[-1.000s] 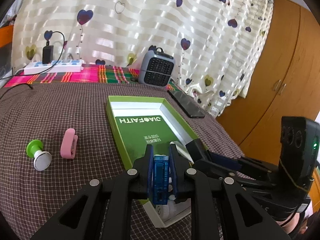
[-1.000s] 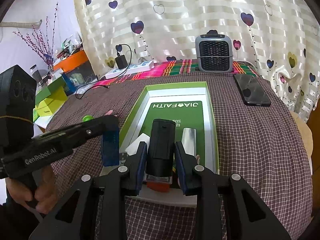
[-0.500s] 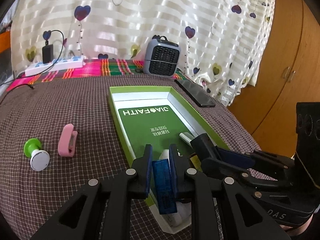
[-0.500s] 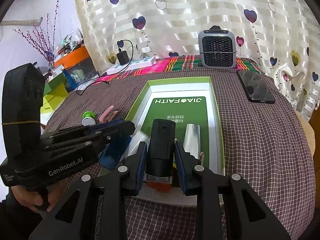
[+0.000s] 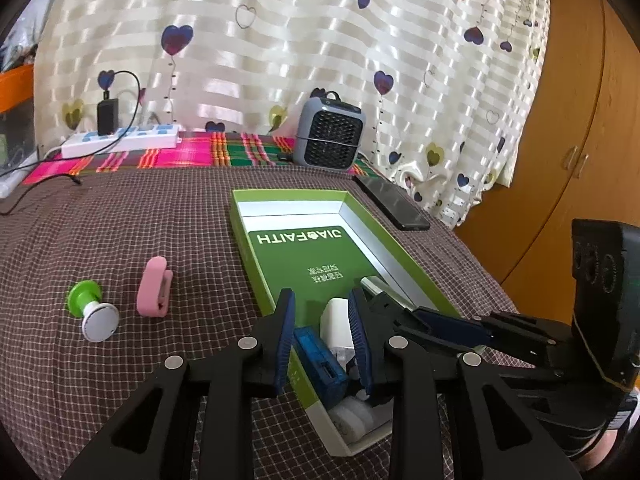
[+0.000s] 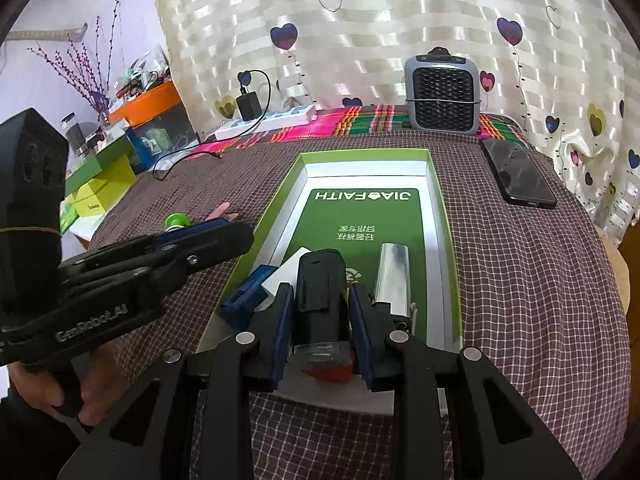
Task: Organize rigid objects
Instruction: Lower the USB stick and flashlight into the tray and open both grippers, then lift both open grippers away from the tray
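The left tool [image 5: 322, 332] hangs over the near end of the green box [image 5: 404, 258], its two fingers spread apart. Between them, touching neither, a blue rectangular block [image 5: 320, 364] lies tilted against the box's left wall, with a white block [image 5: 335, 322] just beyond it. To the right of this tool, inside the same box, the right tool [image 6: 320, 322] is clamped on a black cylindrical item [image 6: 320, 292] with a reddish end, held low over the box floor. Just right of the right tool, a silver cylinder [image 6: 392, 278] lies lengthwise in the box. Left of the left tool, well apart on the checked worktop [image 5: 120, 240], rest a pink clip [image 5: 154, 286] and a green-and-white knob [image 5: 92, 310].
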Demonstrator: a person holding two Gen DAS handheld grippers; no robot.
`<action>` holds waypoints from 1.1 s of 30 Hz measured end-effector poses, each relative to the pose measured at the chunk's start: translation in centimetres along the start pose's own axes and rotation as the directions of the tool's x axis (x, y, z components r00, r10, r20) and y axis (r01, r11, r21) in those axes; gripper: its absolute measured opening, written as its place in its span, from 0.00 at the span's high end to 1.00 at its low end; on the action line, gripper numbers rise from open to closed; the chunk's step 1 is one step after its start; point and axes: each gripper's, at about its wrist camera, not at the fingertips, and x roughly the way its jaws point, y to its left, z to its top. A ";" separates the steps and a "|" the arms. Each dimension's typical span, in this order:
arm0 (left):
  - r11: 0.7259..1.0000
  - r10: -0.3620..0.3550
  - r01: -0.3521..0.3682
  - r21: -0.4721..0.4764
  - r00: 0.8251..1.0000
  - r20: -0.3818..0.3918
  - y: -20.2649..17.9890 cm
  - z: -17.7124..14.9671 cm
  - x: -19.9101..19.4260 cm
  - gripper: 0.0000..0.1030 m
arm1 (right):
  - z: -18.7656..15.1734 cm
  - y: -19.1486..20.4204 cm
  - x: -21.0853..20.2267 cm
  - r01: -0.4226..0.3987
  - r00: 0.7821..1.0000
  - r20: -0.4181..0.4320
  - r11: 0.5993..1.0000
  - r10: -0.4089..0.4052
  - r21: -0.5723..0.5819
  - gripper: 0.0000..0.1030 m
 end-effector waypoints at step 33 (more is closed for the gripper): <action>0.969 0.236 -0.235 -0.076 0.972 -0.005 10.5 0.3 -4.2 0.74 | 2.7 8.7 1.2 -0.022 0.999 0.023 0.983 0.027 -0.182 0.66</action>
